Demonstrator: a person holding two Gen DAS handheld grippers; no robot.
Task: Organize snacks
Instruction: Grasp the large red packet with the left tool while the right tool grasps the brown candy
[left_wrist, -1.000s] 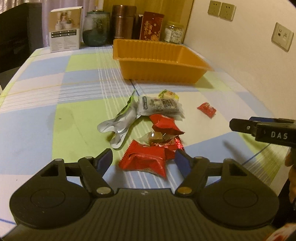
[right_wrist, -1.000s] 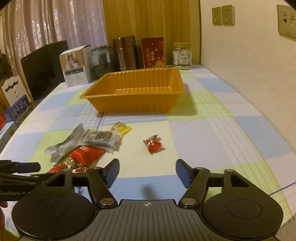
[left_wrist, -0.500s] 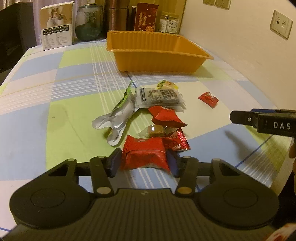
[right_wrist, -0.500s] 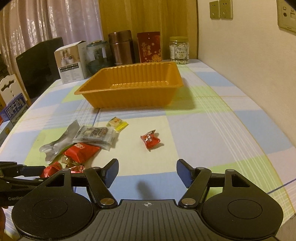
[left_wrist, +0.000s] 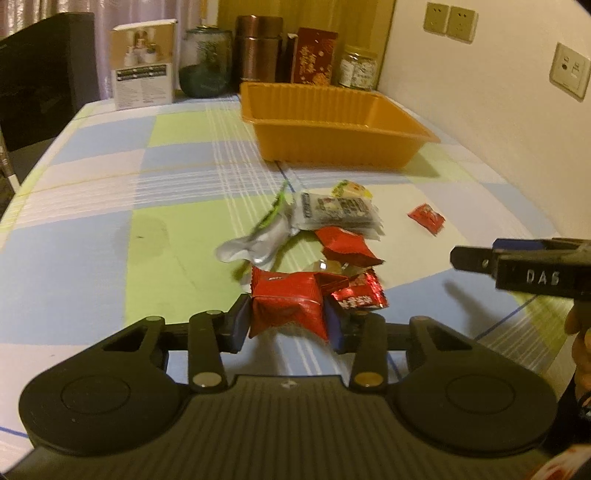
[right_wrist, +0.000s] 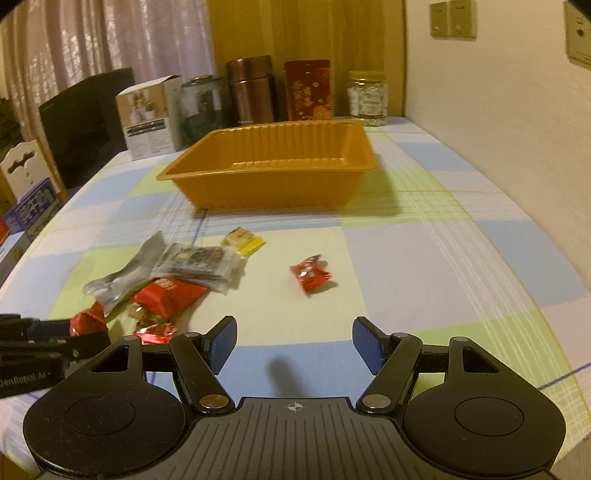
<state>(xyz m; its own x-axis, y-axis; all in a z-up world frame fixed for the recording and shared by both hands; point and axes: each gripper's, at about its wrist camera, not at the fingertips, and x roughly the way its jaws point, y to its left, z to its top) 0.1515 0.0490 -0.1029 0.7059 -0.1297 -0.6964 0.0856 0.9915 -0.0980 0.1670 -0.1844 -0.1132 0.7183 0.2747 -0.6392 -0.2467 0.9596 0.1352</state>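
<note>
Closing on a red snack packet (left_wrist: 286, 304) low in the middle of the left wrist view: blue pads (left_wrist: 238, 325) of the left gripper (left_wrist: 288, 325) pressing in on both sides of it, wrapper creasing between them. Lying just beyond it, up the frame: a smaller shiny red packet (left_wrist: 360, 295) touching its right edge, a clear-wrapped candy (left_wrist: 328, 266), another red packet (left_wrist: 349, 247), a crumpled silver wrapper (left_wrist: 255, 247) to the left, a grey printed packet (left_wrist: 338, 212) and a small yellow packet (left_wrist: 351, 190) behind that. Sitting alone on the checked tablecloth (left_wrist: 110, 221), right of the pile, a red candy (left_wrist: 426, 218). Standing empty in the upper middle, well apart from the pile, an orange tray (left_wrist: 332, 144). Lined up behind the tray along the far table edge: a white box (left_wrist: 144, 64), a green glass jar (left_wrist: 205, 64), a copper canister (left_wrist: 258, 53), a red box (left_wrist: 314, 55) and a small clear jar (left_wrist: 358, 70).

Standing wide apart with nothing between, at the bottom of the right wrist view, the right gripper (right_wrist: 294, 345), hanging over bare cloth. Lying above it near the frame's middle, the same red candy. Showing at the lower left edge, the left gripper's black body, with the pile beside it. Reaching in from the right edge of the left wrist view, the right gripper's black finger.
</note>
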